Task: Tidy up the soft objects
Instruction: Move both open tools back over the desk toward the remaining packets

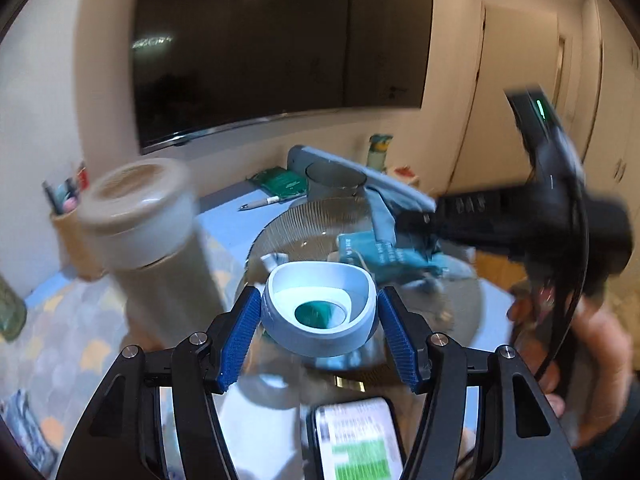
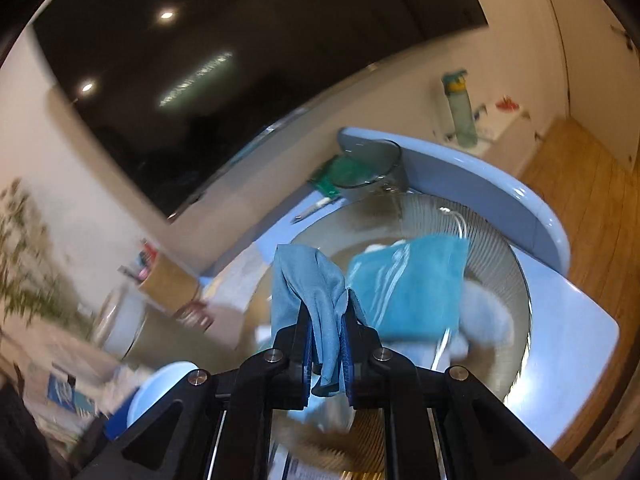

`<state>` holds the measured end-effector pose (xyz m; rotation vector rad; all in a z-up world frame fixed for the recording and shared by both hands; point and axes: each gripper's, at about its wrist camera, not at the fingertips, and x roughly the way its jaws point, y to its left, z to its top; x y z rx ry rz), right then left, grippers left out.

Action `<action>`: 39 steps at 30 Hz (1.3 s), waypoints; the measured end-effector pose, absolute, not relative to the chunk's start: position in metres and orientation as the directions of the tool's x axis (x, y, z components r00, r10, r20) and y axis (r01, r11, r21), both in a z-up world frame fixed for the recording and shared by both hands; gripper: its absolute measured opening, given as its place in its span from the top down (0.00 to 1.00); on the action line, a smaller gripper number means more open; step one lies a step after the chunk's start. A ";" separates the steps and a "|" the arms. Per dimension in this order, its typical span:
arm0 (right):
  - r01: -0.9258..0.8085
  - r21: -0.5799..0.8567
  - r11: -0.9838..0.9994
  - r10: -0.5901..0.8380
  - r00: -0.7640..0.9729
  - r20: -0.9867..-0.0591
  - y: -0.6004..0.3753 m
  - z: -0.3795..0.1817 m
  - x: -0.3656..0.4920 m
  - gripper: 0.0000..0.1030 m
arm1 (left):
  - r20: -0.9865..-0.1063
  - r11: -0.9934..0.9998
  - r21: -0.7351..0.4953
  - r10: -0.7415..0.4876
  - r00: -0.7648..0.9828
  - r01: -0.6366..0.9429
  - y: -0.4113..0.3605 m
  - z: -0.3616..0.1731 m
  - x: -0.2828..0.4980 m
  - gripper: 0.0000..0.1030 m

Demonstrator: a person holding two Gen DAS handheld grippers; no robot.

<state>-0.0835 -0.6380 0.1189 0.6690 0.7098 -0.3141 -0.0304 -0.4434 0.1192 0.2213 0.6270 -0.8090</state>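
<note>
1. The left tongs (image 1: 318, 322) are standing half wide, their blue pads (image 1: 240, 340) pressing on a pale blue-grey soft ring (image 1: 320, 336) at the lower middle of the left wrist view.
2. The right tongs (image 2: 326, 344) are pinched narrow on a light blue cloth (image 2: 308, 280), which is draping over the fingertips at the centre of the right wrist view.
3. Judging by this, both are carrying soft things toward the ribbed glass bowl (image 2: 492, 232), where a teal pouch (image 2: 416, 280) with a white cord is already lying.
4. The next move is calling for lowering each piece over the bowl and letting go without snagging.
5. A beige lidded canister (image 1: 140, 216) is crowding the left of the left wrist view; a glass cup (image 2: 372, 168) is standing at the bowl's far rim.
6. A phone (image 1: 356, 440) is lying on the blue tabletop (image 2: 572, 340) below the ring.
</note>
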 end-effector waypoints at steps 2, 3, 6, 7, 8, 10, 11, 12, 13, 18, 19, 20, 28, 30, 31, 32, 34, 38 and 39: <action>0.502 0.434 0.748 -0.056 0.699 -0.713 -0.652 0.112 -0.067 0.89 | -0.595 0.682 -0.014 -0.594 0.542 0.731 -0.460 0.112 -0.026 0.43; 0.511 0.417 0.752 -0.068 0.689 -0.721 -0.656 0.111 -0.062 0.88 | -0.584 0.685 0.003 -0.590 0.557 0.729 -0.469 0.110 -0.022 0.43; 0.534 0.386 0.752 -0.085 0.659 -0.747 -0.671 0.107 -0.041 0.86 | -0.571 0.690 0.027 -0.583 0.578 0.724 -0.483 0.109 -0.011 0.38; 0.536 0.390 0.749 -0.070 0.650 -0.757 -0.675 0.106 -0.036 0.85 | -0.577 0.681 0.019 -0.590 0.565 0.732 -0.485 0.109 -0.009 0.37; 0.529 0.395 0.751 -0.051 0.643 -0.764 -0.679 0.104 -0.031 0.85 | -0.590 0.667 0.002 -0.601 0.539 0.745 -0.486 0.108 -0.007 0.36; 0.517 0.398 0.758 -0.035 0.641 -0.766 -0.680 0.107 -0.031 0.80 | -0.595 0.659 -0.016 -0.611 0.522 0.752 -0.484 0.110 -0.010 0.28; 0.510 0.399 0.763 -0.034 0.647 -0.762 -0.679 0.110 -0.034 0.77 | -0.592 0.657 -0.027 -0.618 0.517 0.754 -0.481 0.112 -0.014 0.25; 0.501 0.401 0.767 -0.032 0.654 -0.756 -0.677 0.111 -0.039 0.60 | -0.584 0.654 -0.031 -0.626 0.517 0.756 -0.478 0.114 -0.019 0.22; 0.497 0.405 0.767 -0.034 0.663 -0.748 -0.675 0.113 -0.044 0.36 | -0.578 0.650 -0.026 -0.630 0.519 0.760 -0.476 0.115 -0.023 0.21; 0.498 0.384 0.778 -0.088 0.692 -0.717 -0.666 0.128 -0.068 0.21 | -0.582 0.613 -0.041 -0.656 0.480 0.789 -0.445 0.134 -0.055 0.21; 0.493 0.408 0.769 -0.074 0.702 -0.709 -0.666 0.130 -0.073 0.21 | -0.570 0.601 -0.049 -0.673 0.472 0.798 -0.434 0.140 -0.063 0.21; 0.483 0.438 0.758 -0.052 0.715 -0.697 -0.665 0.133 -0.080 0.21 | -0.556 0.584 -0.057 -0.692 0.460 0.810 -0.420 0.146 -0.074 0.21; 0.374 0.472 0.799 0.039 0.750 -0.660 -0.591 0.153 -0.144 0.20 | -0.495 0.624 -0.047 -0.693 0.524 0.780 -0.281 0.176 -0.123 0.21; 0.340 0.474 0.812 0.064 0.756 -0.651 -0.564 0.151 -0.156 0.20 | -0.495 0.656 -0.060 -0.674 0.548 0.752 -0.250 0.176 -0.123 0.21; 0.324 0.478 0.816 0.076 0.761 -0.645 -0.552 0.150 -0.160 0.20 | -0.494 0.683 -0.099 -0.665 0.560 0.724 -0.221 0.175 -0.122 0.21; 0.294 0.487 0.822 0.102 0.766 -0.635 -0.534 0.147 -0.163 0.20 | -0.492 0.699 -0.119 -0.658 0.570 0.705 -0.208 0.173 -0.117 0.21; 0.258 0.490 0.833 0.134 0.765 -0.630 -0.510 0.143 -0.162 0.20 | -0.487 0.767 -0.131 -0.602 0.633 0.628 -0.156 0.170 -0.117 0.21; 0.133 0.517 0.846 0.253 0.752 -0.608 -0.448 0.136 -0.142 0.20 | -0.505 0.889 -0.071 -0.422 0.753 0.452 -0.085 0.161 -0.106 0.21; 0.097 0.520 0.848 0.284 0.746 -0.603 -0.430 0.136 -0.135 0.20 | -0.511 0.909 -0.082 -0.390 0.766 0.409 -0.066 0.160 -0.100 0.21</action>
